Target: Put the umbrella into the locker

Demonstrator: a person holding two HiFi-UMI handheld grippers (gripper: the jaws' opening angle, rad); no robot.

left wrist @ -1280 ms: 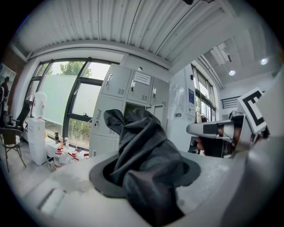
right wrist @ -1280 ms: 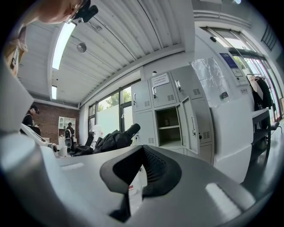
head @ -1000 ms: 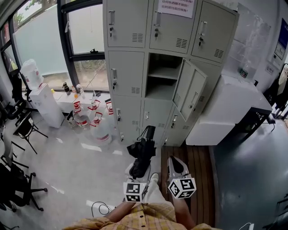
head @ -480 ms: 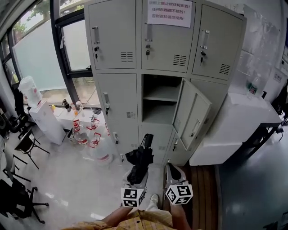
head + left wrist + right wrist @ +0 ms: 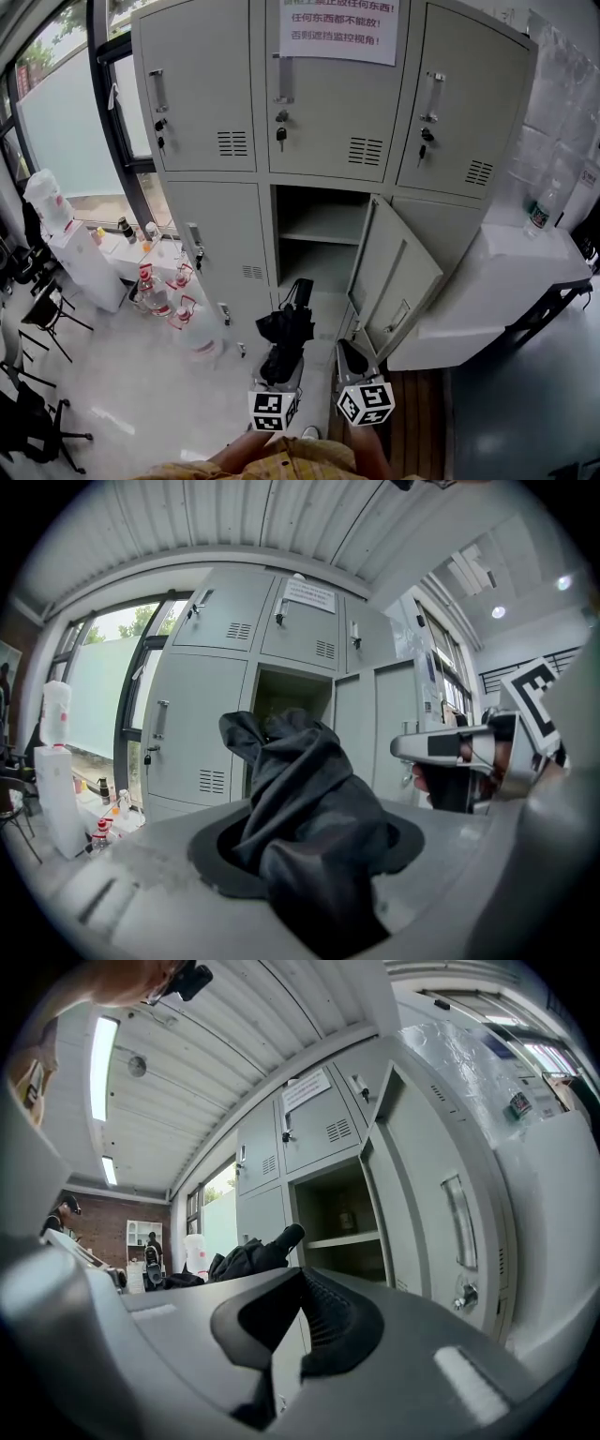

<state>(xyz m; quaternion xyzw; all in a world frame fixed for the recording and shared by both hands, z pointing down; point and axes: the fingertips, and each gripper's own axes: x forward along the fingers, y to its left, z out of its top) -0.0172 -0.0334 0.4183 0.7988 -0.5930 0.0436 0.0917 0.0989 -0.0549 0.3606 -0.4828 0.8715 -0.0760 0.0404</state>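
The left gripper (image 5: 281, 367) clamps a folded black fabric umbrella (image 5: 286, 326) before the open grey metal locker (image 5: 319, 246). The right gripper (image 5: 351, 354), beside the umbrella, is closed on nothing.

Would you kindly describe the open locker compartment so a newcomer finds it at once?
Face the grey locker bank beside the window. In its middle column, under the paper notice, is the compartment. It alone has its door swung open, showing a shelf.

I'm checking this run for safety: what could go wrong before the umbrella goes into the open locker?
The umbrella sits loose and bunched in the left gripper; its fabric could snag on the compartment's shelf. The half-open door juts toward the right gripper and might get bumped.
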